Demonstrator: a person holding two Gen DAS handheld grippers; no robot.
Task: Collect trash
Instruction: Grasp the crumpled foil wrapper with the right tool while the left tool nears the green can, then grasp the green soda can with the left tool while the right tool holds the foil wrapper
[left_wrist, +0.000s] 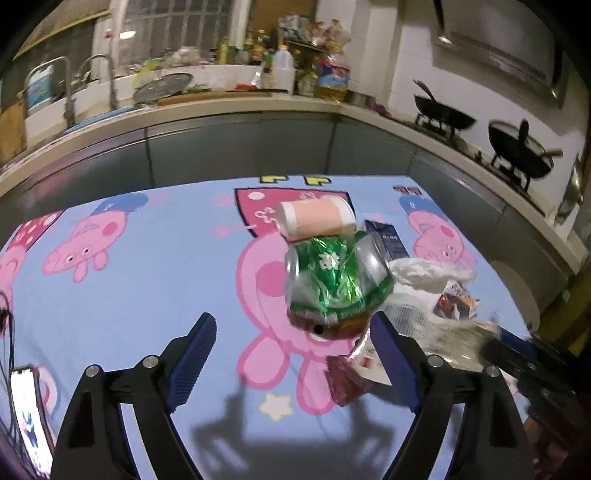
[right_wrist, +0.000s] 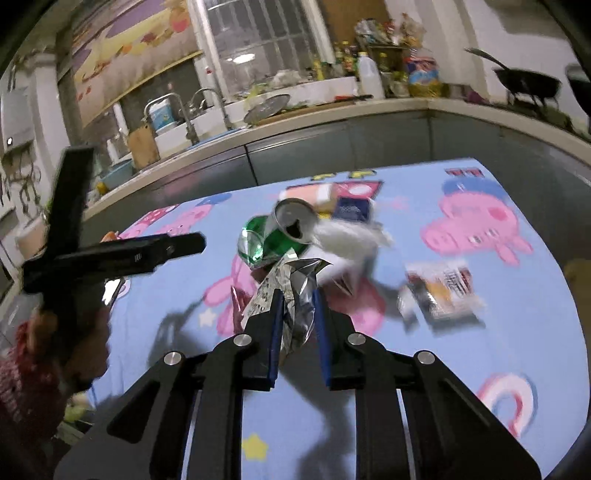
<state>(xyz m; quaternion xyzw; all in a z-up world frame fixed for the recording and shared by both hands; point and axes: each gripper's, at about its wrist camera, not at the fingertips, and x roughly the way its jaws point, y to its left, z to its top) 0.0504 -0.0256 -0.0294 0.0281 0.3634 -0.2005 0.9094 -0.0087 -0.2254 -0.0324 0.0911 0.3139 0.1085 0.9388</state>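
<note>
A pile of trash lies on a blue cartoon-pig tablecloth (left_wrist: 147, 295). It holds a crushed green can (left_wrist: 332, 273), a pink and white cup on its side (left_wrist: 317, 218), a dark blue carton (left_wrist: 388, 240), crumpled white plastic (left_wrist: 428, 271) and a printed wrapper (left_wrist: 456, 299). My left gripper (left_wrist: 295, 354) is open, its fingers just short of the can. My right gripper (right_wrist: 299, 306) is shut on a silver foil wrapper (right_wrist: 299, 291), held above the cloth in front of the green can (right_wrist: 273, 236). The left gripper's black body (right_wrist: 110, 254) shows at the left of the right wrist view.
A phone (left_wrist: 27, 413) lies at the table's left edge. A printed wrapper (right_wrist: 443, 291) lies right of the pile. Behind the table runs a kitchen counter with a sink (left_wrist: 92, 96), bottles (left_wrist: 282, 68) and two woks (left_wrist: 517, 147) on a stove.
</note>
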